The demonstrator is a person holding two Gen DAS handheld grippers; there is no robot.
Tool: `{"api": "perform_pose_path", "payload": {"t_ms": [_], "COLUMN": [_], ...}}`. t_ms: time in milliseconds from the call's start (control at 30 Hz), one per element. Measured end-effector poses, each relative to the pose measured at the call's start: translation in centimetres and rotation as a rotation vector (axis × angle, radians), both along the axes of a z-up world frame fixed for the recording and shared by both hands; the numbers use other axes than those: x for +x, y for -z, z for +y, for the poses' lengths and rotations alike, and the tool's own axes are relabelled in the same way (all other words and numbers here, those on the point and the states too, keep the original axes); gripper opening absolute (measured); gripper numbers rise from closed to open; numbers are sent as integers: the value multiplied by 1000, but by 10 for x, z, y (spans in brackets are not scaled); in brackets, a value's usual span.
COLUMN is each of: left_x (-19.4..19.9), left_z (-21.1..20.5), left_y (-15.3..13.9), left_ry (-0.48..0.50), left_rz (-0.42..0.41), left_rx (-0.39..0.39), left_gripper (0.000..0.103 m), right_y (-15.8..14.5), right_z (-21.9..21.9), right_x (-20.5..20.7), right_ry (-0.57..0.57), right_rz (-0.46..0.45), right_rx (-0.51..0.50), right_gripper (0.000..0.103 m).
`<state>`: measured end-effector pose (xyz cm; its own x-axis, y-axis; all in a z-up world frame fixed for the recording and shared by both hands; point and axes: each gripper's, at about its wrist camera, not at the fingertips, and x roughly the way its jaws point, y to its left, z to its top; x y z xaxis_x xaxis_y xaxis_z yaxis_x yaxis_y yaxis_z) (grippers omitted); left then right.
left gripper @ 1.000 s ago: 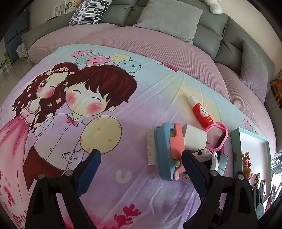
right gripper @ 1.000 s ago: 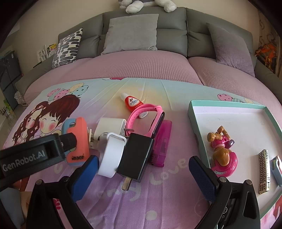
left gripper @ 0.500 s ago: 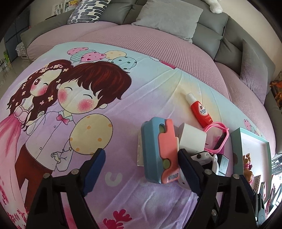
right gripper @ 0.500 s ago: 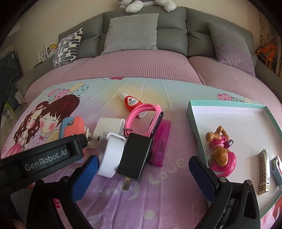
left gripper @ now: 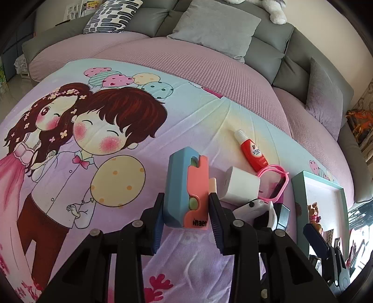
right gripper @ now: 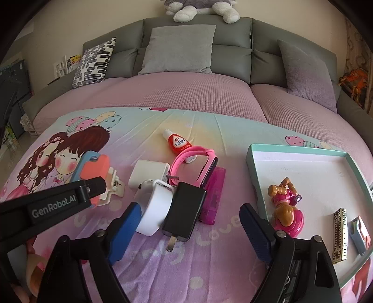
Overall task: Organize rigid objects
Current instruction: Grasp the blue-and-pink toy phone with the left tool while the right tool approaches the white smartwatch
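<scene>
Your left gripper (left gripper: 186,209) pinches the blue-and-coral case (left gripper: 186,186) between its fingers (left gripper: 215,220), low in the centre of the left wrist view, the case standing on edge with its printed end nearest the camera. From the right wrist view the same case (right gripper: 92,171) shows at the left edge, partly behind the left gripper's black arm, with a pale clip (right gripper: 112,186) at its right side.

Your right gripper (right gripper: 188,229) hovers with its fingers (right gripper: 124,229) spread wide and holding nothing, low in the frame. Between and just beyond them lies the pile on the cartoon bedsheet (right gripper: 144,254): a white roll (right gripper: 155,215) touching a black plug (right gripper: 185,209), whose metal prongs point toward the camera. Behind these sit a white charger (right gripper: 148,173), a pink watch (right gripper: 193,165) and a magenta box (right gripper: 213,194), the box just beside the plug. A red tube (right gripper: 177,142) lies farther up the frame, its lower end against the watch band.

At the right, a teal-rimmed tray (right gripper: 253,167) rests on the bed. Inside it lie a pink toy pup (right gripper: 285,207), a patterned black-and-cream bar (right gripper: 339,235) and a small blue-and-coral piece (right gripper: 360,233) at the far right edge.

Grey cushions (right gripper: 179,50) and a plush toy (right gripper: 200,10) line the sofa back across the top of the frame.
</scene>
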<state>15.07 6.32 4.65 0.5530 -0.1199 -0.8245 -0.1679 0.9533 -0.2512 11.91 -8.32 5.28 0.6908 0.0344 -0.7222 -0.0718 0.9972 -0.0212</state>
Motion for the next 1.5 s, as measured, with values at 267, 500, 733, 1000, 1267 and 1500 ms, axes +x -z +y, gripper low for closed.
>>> {"api": "perform_pose_path", "payload": {"t_ms": [267,500,733,1000,1267,1500], "left_x": [-5,-7,-8,-9,-15,-17], "left_z": [10,19,20,23,39,46], "left_y": [-4,-5,-7,-7,-5,7], "left_ry": [-16,-37,-40,-50,-93,-97], "left_rz": [-6,-10,-13,-9,0,40], "left_rx": [-1,-12,-12,-3,6,-1], "left_gripper": [37,37,37,37,21,21], "right_y": [-1,0,-2,-1,0,0], "right_z": [5,4,0,0,14,24], "right_x": [-1,-1,-1,-3,-7,-9], "right_ry": [-8,-13,-16,-49,-115,-156], "right_rz": [0,16,31,61,84,87], "right_rx": [-38,-27,41,64,103,115], "right_gripper": [42,33,6,8,14,28]}}
